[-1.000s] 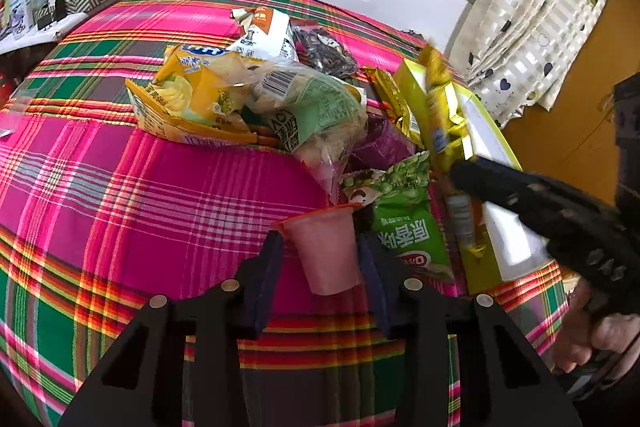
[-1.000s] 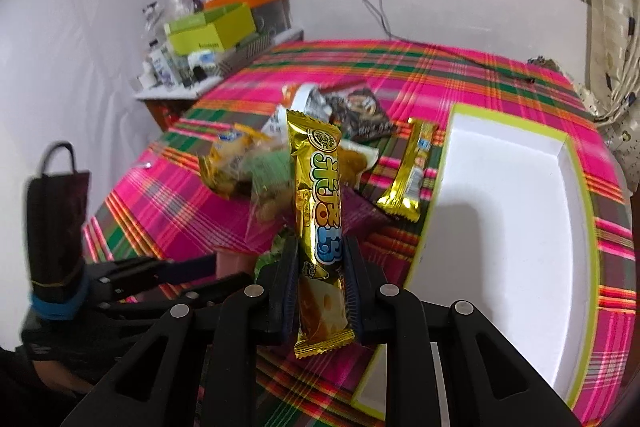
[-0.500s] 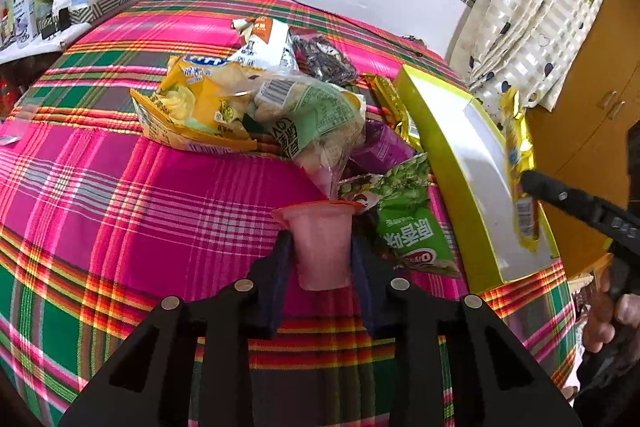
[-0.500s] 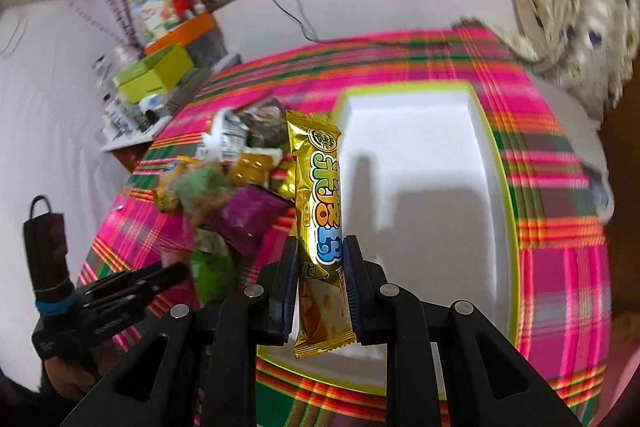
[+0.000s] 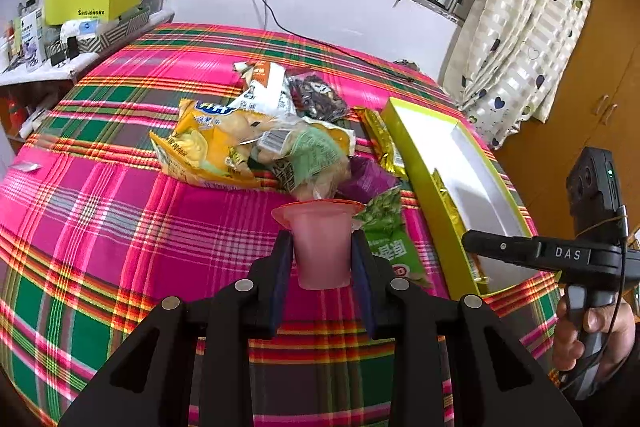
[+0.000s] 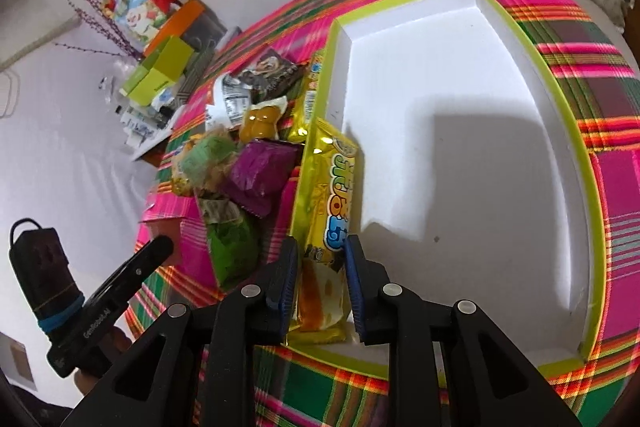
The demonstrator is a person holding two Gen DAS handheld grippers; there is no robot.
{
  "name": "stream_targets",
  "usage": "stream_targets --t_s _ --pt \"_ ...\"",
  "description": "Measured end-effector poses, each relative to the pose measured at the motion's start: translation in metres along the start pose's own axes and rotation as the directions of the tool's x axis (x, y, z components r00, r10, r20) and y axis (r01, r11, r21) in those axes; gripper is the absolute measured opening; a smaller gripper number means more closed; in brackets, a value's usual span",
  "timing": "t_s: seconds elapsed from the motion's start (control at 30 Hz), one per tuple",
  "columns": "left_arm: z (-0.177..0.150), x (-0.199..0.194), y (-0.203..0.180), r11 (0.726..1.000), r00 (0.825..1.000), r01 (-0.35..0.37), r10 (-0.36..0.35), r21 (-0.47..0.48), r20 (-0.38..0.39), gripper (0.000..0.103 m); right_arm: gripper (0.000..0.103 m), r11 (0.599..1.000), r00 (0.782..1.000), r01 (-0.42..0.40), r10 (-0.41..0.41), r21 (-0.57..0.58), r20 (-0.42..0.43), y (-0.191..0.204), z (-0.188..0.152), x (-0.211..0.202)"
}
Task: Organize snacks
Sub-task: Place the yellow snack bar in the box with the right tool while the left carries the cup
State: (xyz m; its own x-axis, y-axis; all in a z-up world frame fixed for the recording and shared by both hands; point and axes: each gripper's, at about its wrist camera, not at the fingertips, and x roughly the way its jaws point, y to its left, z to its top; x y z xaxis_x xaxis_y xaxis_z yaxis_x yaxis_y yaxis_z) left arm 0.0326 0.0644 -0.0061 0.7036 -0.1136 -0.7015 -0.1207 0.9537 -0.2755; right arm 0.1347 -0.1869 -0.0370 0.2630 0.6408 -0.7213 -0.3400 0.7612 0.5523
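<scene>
Plaid cloth covers the bench (image 5: 120, 227). Left wrist view: left gripper (image 5: 322, 263), lower centre, clamps a pink jelly cup (image 5: 320, 243) clear of the cloth. Right wrist view: right gripper (image 6: 322, 275), jaws opening, straddles a yellow snack bar (image 6: 332, 203) lying on the left edge of the white tray (image 6: 480, 147).

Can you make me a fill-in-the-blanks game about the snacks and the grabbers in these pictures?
1. The left gripper holds a ____ jelly cup.
2. The gold snack bar between the right gripper's opening jaws lies along the inside wall of the white ____.
3. The purple packet lies on the ____ with the other snacks, outside the tray.

Missing words: pink; tray; tablecloth
</scene>
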Motion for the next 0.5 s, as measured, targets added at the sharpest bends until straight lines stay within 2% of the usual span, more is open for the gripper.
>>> stream_targets --t_s 0.2,0.3,0.5 --pt "0.003 -0.004 -0.012 1.0 1.0 0.015 -0.015 0.026 0.011 0.03 0.021 0.999 1.0 -0.003 0.003 -0.052 -0.01 0.006 -0.005 0.001" --pt "0.006 -0.005 -0.02 0.999 1.0 0.025 -0.026 0.042 0.013 0.03 0.021 0.998 1.0 -0.003 0.005 -0.067 0.021 0.008 -0.006 -0.007" --pt "0.012 0.0 -0.046 0.993 0.998 0.064 -0.064 0.097 -0.001 0.031 0.025 0.993 0.993 0.076 -0.067 -0.089 0.098 0.004 -0.014 -0.036"
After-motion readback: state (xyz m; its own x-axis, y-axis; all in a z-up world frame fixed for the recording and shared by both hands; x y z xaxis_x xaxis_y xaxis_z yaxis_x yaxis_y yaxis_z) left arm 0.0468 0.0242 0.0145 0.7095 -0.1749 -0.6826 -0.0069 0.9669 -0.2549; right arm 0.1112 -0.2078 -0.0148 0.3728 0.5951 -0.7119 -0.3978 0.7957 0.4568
